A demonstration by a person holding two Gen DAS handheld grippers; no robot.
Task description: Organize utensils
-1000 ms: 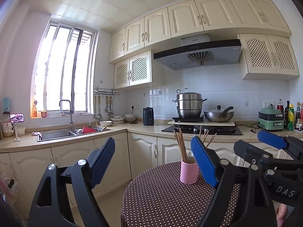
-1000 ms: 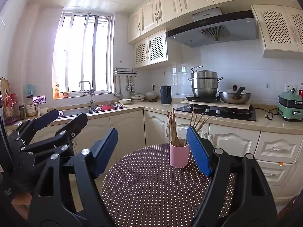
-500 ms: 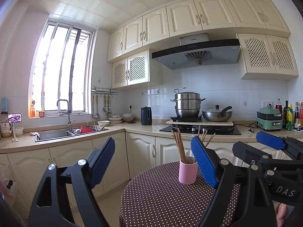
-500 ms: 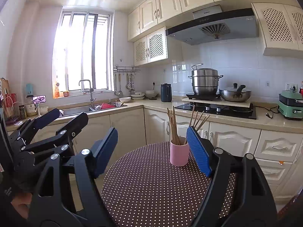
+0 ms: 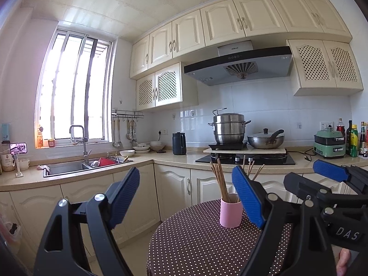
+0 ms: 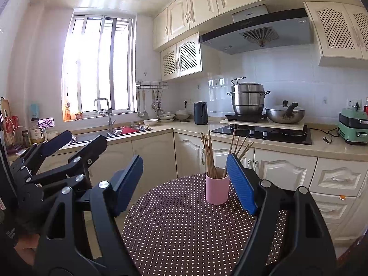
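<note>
Pink cup (image 6: 217, 189) of chopsticks (image 6: 208, 154) stands on the dotted surface (image 6: 184, 225), ahead of both grippers; nothing is held. Left gripper (image 5: 186, 196) and right gripper (image 6: 185, 181) each have fingers spread wide; the cup sits just beside each one's right-hand finger.

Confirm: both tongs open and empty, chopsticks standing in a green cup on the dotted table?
One slip: the cup is pink, not green, as the right wrist view shows. The rest holds: the left tongs and right tongs are open and empty, and the chopsticks stand in that cup on the dotted table.
</note>
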